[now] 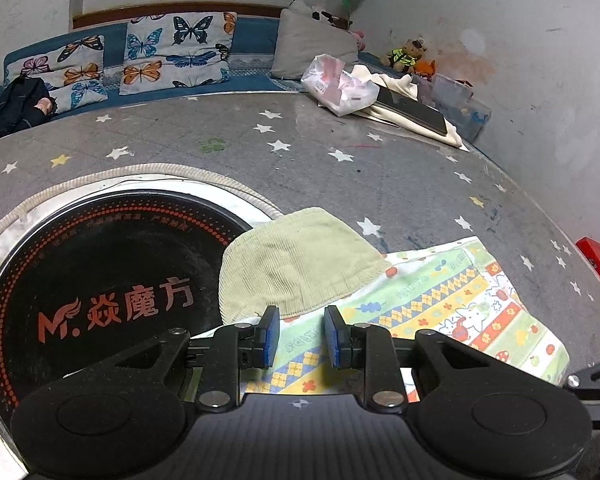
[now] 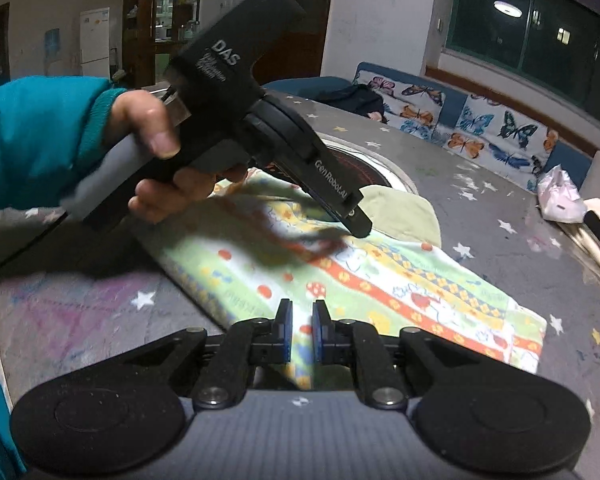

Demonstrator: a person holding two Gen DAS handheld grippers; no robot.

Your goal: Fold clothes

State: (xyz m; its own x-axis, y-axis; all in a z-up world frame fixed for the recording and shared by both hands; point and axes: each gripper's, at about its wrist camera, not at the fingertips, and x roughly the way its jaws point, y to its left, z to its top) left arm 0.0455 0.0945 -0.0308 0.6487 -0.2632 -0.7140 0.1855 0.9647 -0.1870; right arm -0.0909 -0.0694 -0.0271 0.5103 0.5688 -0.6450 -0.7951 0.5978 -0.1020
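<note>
A small patterned garment (image 1: 452, 312) with green, yellow and orange bands lies flat on the grey star-print table (image 1: 340, 168); it also shows in the right wrist view (image 2: 400, 292). Its pale green ribbed waistband (image 1: 296, 260) overlaps the black cooktop; the waistband shows in the right wrist view too (image 2: 404, 212). My left gripper (image 1: 301, 334) is open just above the garment's near edge, nothing between its blue pads. In the right wrist view the left gripper's body (image 2: 260, 120) is held in a hand over the cloth. My right gripper (image 2: 301, 330) has a narrow gap over the garment's near edge.
A round black induction cooktop (image 1: 108, 288) is set into the table at the left. A plastic bag (image 1: 336, 84), cloth and a dark flat object (image 1: 412, 112) lie at the far right edge. A red object (image 1: 598, 260) sits at the right rim. A butterfly-cushioned bench (image 1: 172, 52) is behind.
</note>
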